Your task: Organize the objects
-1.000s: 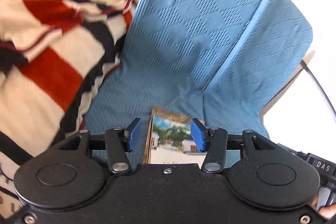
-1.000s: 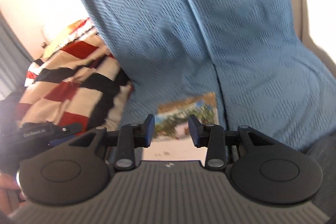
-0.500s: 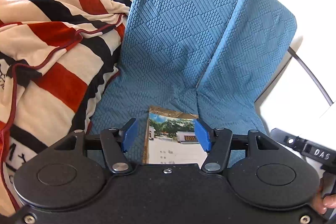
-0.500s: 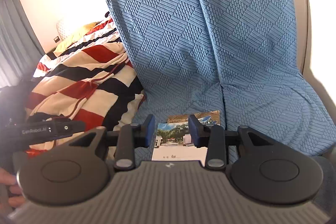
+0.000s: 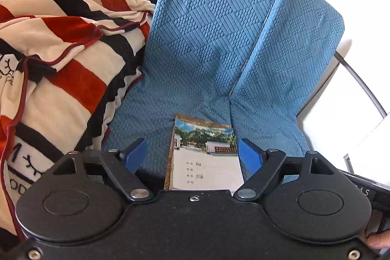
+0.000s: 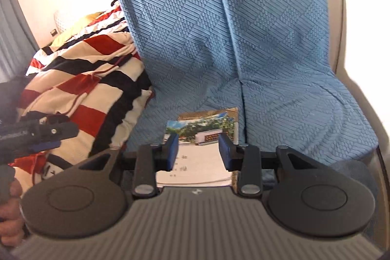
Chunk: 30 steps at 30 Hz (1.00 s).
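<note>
A booklet [image 5: 207,162] with a photo cover lies flat on a brown one, on the seat of a blue-covered chair [image 5: 214,40]. My left gripper [image 5: 192,150] hovers over the booklet's near part. Its jaws are opening wide and the blue pads [image 5: 132,157] stand clear of the paper. In the right wrist view the same booklet [image 6: 202,123] shows ahead of my right gripper [image 6: 198,145]. Those jaws are opening too, with nothing pressed between them. The left gripper [image 6: 46,135] also appears at the left edge there.
A red, black and cream striped blanket [image 5: 61,52] is heaped against the chair's left side. The chair's blue backrest [image 6: 219,28] rises behind the seat. A thin dark tube [image 5: 360,84] curves along the right. A person's hand [image 6: 9,223] holds the left tool.
Both grippers have drawn back and up from the booklet, so more of the chair back shows. Both pairs of jaws have spread wider, the left by more.
</note>
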Motion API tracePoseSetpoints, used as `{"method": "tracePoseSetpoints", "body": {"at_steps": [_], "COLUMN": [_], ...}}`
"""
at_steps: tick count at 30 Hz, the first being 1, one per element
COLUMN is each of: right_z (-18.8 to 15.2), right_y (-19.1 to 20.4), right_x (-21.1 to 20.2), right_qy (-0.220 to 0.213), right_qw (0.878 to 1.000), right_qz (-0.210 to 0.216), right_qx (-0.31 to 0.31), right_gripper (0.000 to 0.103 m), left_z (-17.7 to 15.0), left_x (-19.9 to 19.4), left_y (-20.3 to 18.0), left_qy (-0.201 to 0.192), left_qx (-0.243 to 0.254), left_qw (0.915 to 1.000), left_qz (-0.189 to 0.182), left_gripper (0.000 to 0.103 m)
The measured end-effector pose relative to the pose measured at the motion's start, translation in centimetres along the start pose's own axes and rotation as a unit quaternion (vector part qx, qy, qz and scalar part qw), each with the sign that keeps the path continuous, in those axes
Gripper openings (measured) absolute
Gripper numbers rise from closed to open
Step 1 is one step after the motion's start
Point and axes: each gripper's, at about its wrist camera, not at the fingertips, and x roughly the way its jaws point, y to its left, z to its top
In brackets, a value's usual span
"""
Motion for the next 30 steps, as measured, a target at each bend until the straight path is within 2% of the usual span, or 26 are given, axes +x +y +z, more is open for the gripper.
{"method": "tracePoseSetpoints", "body": {"at_steps": [1, 2, 4, 6, 16, 30], "right_z": [-0.1, -0.3, -0.4, -0.6, -1.3, -1.4], "right_y": [-0.1, -0.2, -0.2, -0.1, 0.0, -0.3], "right_x": [0.0, 0.0, 0.2, 0.5, 1.4, 1.4], "right_qy": [-0.002, -0.004, -0.005, -0.004, 0.022, 0.026], "right_qw": [1.0, 1.0, 1.0, 0.999, 0.998, 0.998], "right_qz": [-0.004, -0.006, -0.017, -0.029, -0.048, -0.05], "right_qx": [0.001, 0.002, -0.004, -0.015, -0.031, -0.019], "right_gripper": [0.063, 0.069, 0.086, 0.091, 0.091, 0.091], "left_z": [-0.2, -0.3, -0.7, -0.9, -1.7, -1.8], "left_x": [0.1, 0.1, 0.2, 0.3, 1.0, 1.2], "left_y": [0.0, 0.0, -0.2, -0.5, -1.1, -1.2], "left_qy": [0.002, 0.002, 0.001, -0.001, 0.02, 0.025], "left_qx": [0.0, -0.001, 0.003, 0.007, 0.005, 0.009], "left_qw": [1.0, 1.0, 1.0, 1.0, 0.9998, 0.9997], "left_qz": [-0.002, -0.003, -0.005, 0.002, 0.006, -0.001], "left_gripper": [0.088, 0.091, 0.097, 0.099, 0.101, 0.102]}}
